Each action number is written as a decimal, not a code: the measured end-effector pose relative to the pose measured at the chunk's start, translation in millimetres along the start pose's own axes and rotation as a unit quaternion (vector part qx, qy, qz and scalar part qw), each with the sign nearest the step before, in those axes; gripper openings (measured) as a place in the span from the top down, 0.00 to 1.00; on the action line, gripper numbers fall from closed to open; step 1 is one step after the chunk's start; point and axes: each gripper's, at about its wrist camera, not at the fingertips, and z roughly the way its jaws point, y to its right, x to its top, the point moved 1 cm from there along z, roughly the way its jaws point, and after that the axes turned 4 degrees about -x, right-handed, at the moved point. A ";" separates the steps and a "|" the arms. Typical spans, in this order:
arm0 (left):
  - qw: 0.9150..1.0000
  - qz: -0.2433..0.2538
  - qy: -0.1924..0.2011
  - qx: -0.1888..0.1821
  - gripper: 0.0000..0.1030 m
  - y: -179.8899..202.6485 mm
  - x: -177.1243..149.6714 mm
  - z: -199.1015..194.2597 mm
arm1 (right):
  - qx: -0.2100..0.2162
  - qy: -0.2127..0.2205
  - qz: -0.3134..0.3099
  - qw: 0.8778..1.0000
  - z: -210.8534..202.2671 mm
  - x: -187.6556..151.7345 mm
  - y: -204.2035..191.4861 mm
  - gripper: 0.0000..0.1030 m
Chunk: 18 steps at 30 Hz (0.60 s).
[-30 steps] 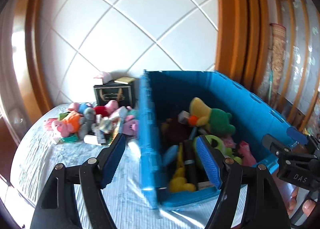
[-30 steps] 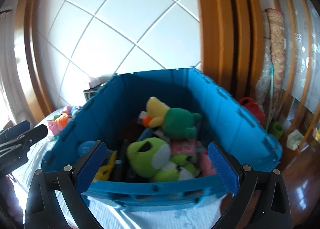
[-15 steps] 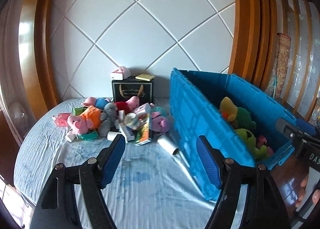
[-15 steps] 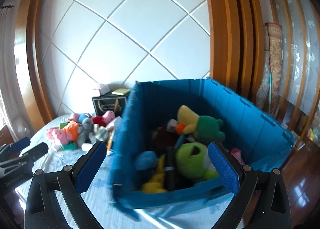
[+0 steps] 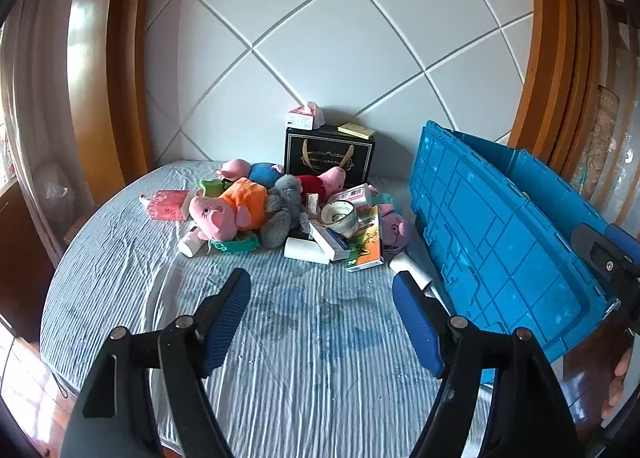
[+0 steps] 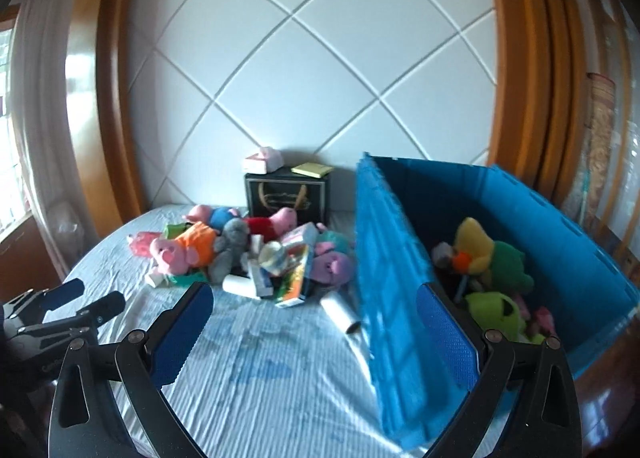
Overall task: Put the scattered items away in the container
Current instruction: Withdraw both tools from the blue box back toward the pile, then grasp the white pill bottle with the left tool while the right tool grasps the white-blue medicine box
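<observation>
Both grippers (image 5: 320, 306) (image 6: 316, 322) gape, holding nothing, over the ribbed sheet (image 5: 312, 358) — soft plush pile (image 5: 248, 210) ahead; only the right view shows inside the rigid blue crate (image 6: 384, 258), plush-filled.

Blue crate (image 5: 500, 258): from my left wrist camera its contents are hidden behind the near wall. Box labels in the toy pile (image 6: 256, 258): too small to read.
</observation>
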 end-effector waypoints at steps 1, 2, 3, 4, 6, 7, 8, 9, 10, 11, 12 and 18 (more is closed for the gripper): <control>1.000 -0.001 -0.001 0.007 0.29 -4.4 2.2 4.1 | 0.010 0.003 -0.005 1.000 8.6 3.1 -5.8 0.00; 1.000 -0.002 0.000 0.014 0.29 -8.2 5.6 9.0 | 0.018 0.006 -0.008 1.000 16.1 5.2 -10.6 0.00; 1.000 -0.002 0.001 0.022 0.29 -10.8 8.9 13.7 | 0.025 0.008 -0.011 1.000 24.5 7.2 -14.5 0.00; 1.000 -0.002 -0.001 0.031 0.29 -13.4 13.2 20.1 | 0.032 0.009 -0.012 0.999 35.8 10.1 -18.2 0.00; 0.999 0.000 -0.005 0.045 0.29 -19.0 21.9 32.8 | 0.045 0.005 -0.011 0.999 55.4 14.4 -21.9 0.00; 0.999 -0.001 -0.006 0.053 0.29 -22.1 25.8 40.7 | 0.053 0.003 -0.010 0.999 68.2 17.0 -22.5 0.00; 0.998 -0.003 -0.008 0.060 0.29 -25.2 28.4 47.3 | 0.058 0.001 -0.010 0.998 78.1 18.7 -22.1 0.00; 0.998 -0.006 -0.010 0.064 0.29 -28.7 29.7 53.0 | 0.060 -0.001 -0.009 0.998 86.9 19.8 -21.9 0.00; 0.998 -0.009 -0.016 0.067 0.29 -34.4 30.2 60.7 | 0.061 -0.007 -0.006 0.998 99.1 20.7 -22.0 0.00; 0.997 -0.012 -0.022 0.070 0.29 -40.1 30.2 66.8 | 0.063 -0.015 -0.003 0.998 111.3 20.6 -22.3 0.00; 0.997 -0.017 -0.029 0.076 0.29 -47.5 29.7 73.0 | 0.065 -0.023 -0.001 0.998 120.4 19.7 -22.4 0.00; 0.987 -0.051 -0.072 0.136 0.29 -113.0 23.4 115.0 | 0.068 -0.076 -0.001 0.995 176.4 5.5 -27.1 0.00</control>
